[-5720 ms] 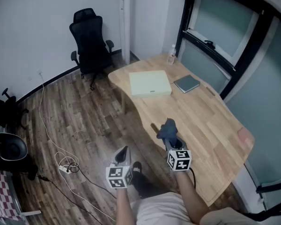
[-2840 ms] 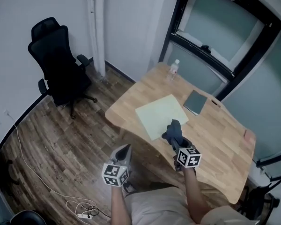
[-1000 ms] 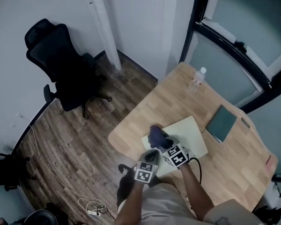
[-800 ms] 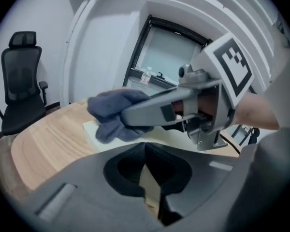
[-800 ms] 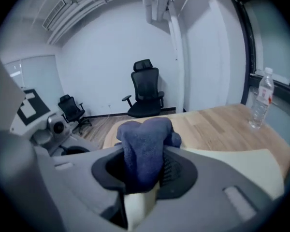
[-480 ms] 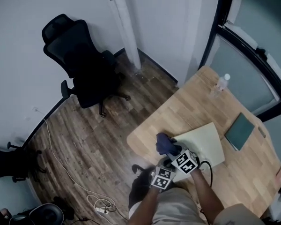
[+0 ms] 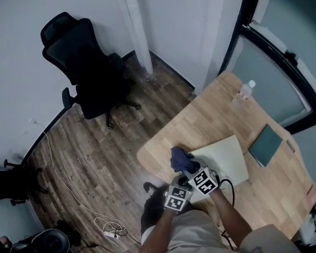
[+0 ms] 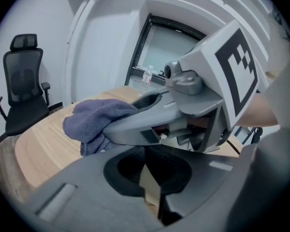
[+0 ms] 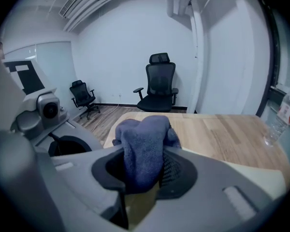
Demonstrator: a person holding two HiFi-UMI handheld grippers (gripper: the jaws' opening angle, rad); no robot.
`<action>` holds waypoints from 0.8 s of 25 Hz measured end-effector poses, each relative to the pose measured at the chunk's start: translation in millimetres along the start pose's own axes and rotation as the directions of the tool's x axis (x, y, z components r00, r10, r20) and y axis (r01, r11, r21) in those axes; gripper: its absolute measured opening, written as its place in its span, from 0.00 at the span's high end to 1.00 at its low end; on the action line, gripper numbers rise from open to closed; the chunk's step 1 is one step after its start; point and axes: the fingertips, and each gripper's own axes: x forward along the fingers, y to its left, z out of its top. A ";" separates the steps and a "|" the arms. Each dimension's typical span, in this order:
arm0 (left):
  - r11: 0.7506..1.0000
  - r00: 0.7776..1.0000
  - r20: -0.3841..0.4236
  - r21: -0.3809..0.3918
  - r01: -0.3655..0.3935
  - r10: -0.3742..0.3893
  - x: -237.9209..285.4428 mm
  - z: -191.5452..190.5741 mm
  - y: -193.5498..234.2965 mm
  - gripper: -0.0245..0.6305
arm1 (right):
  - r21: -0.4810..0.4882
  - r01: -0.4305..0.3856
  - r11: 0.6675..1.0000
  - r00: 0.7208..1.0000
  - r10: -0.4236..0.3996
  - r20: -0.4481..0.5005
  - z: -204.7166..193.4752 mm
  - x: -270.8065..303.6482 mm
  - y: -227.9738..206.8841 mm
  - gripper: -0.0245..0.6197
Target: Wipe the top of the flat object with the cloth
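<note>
The flat object (image 7: 225, 158) is a pale green board lying on the wooden table (image 7: 200, 121). My right gripper (image 7: 185, 168) is shut on a bunched blue cloth (image 7: 178, 158), which hangs over the board's left corner. Whether the cloth touches the board I cannot tell. In the right gripper view the cloth (image 9: 143, 149) bulges up out of the right gripper (image 9: 142, 180), with a strip of the board (image 9: 260, 176) behind. My left gripper (image 7: 180, 187) sits just under the right one, shut with nothing in it. The left gripper view shows the cloth (image 8: 94, 122) held across it.
A dark green notebook (image 7: 267, 145) lies right of the board, and a clear bottle (image 7: 245, 90) stands at the table's far edge. A black office chair (image 7: 79, 57) is on the wood floor to the left. A cable (image 7: 68, 186) trails over the floor.
The view has swung round the table and both grippers have closed in on the board's near corner. The left gripper has come up right beside the right one. The cloth stays gripped.
</note>
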 end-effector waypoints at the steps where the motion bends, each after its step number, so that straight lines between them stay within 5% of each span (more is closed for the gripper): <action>1: 1.000 1.000 0.000 0.006 -0.007 0.007 0.0 -0.1 0.1 0.95 | 0.000 0.008 1.000 1.000 -0.008 0.007 0.2 0.1 -0.6 0.77; 20: 1.000 1.000 -0.017 -0.010 -0.017 0.017 2.7 0.4 -0.9 0.95 | -0.018 0.057 0.998 0.996 -0.055 0.071 4.3 -7.5 -6.7 0.77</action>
